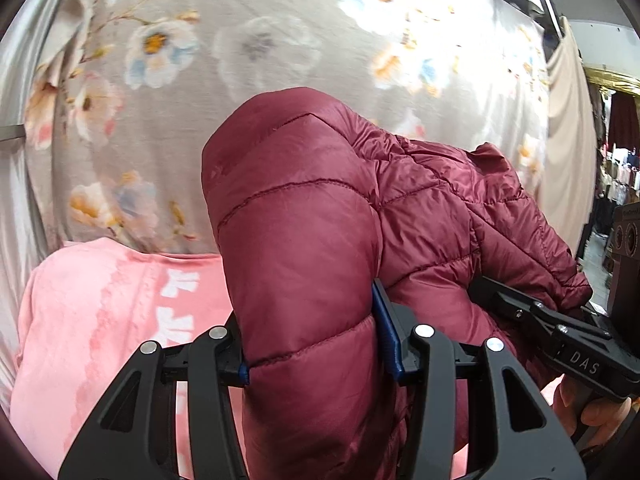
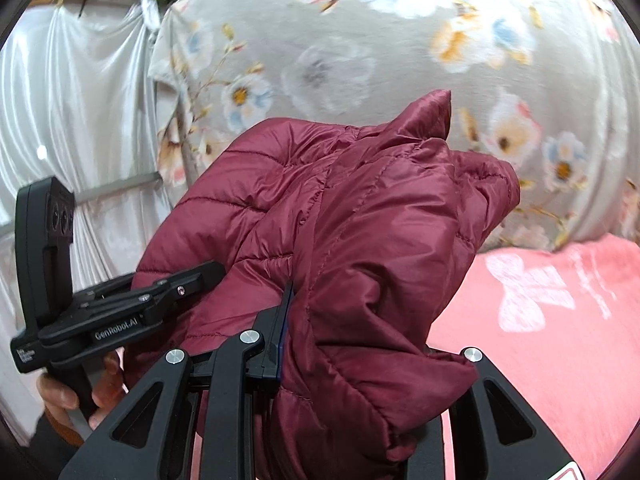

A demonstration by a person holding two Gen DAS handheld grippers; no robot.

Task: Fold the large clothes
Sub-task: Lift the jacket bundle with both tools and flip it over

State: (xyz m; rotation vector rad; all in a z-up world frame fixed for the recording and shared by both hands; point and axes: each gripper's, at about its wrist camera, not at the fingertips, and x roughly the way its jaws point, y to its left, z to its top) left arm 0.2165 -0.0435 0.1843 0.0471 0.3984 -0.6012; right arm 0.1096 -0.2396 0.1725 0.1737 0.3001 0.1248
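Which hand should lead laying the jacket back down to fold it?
Probably the left: the left tool clamps one smooth quilted panel of the maroon jacket, while the right tool pinches a bunched wad.

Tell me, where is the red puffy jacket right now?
The red puffy jacket is clamped in both the left gripper and right gripper, above the pink blanket.

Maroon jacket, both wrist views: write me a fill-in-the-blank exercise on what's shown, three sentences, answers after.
1. Both grippers, the left gripper and the right gripper, are clamped on the same quilted ____ jacket.
2. Under the jacket lies a ____ blanket with white print.
3. Behind it spreads a grey sheet printed with ____.

Missing words: maroon; pink; flowers
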